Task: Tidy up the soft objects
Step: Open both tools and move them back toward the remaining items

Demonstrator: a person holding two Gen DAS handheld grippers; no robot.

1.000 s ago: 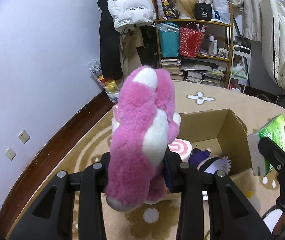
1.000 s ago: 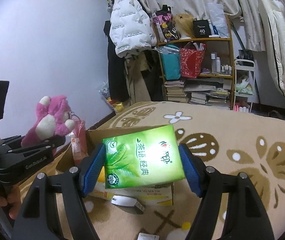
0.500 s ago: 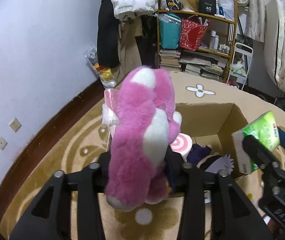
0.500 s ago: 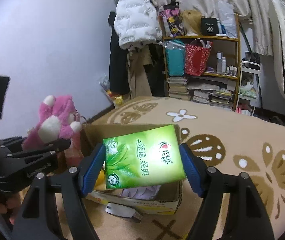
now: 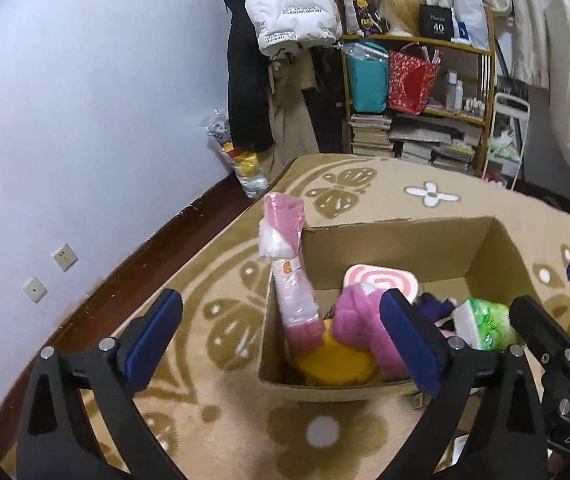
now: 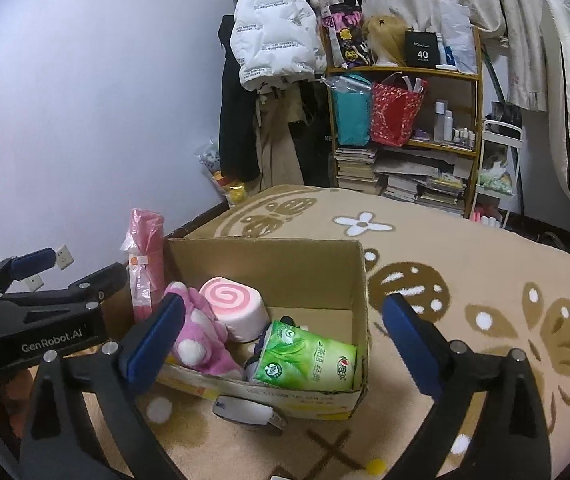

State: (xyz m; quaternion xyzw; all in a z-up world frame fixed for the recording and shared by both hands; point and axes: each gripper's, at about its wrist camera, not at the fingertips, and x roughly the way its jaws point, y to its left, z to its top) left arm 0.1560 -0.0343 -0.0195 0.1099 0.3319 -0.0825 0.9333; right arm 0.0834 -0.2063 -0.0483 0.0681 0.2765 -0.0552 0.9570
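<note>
An open cardboard box [image 5: 389, 240] [image 6: 269, 264] stands on the patterned carpet. Inside lie the pink plush toy [image 5: 361, 328] [image 6: 201, 336], the green tissue pack [image 5: 485, 324] [image 6: 309, 360], a pink swirl cushion [image 5: 381, 282] [image 6: 233, 304], a yellow soft item [image 5: 333, 360] and a dark plush [image 5: 433, 308]. A pink wrapped roll [image 5: 289, 272] [image 6: 147, 264] leans at the box's left corner. My left gripper [image 5: 281, 340] is open and empty over the box's near left corner. My right gripper [image 6: 285, 336] is open and empty above the box's front.
A wooden shelf [image 6: 405, 132] with bags, books and bottles stands at the back beside hanging coats [image 6: 269, 52]. A bag of toys [image 5: 241, 160] sits by the purple wall. A small white object [image 6: 245, 410] lies on the carpet at the box's front.
Both grippers opened. The pink plush dropped from the left gripper into the box and the green tissue pack dropped from the right gripper into the box.
</note>
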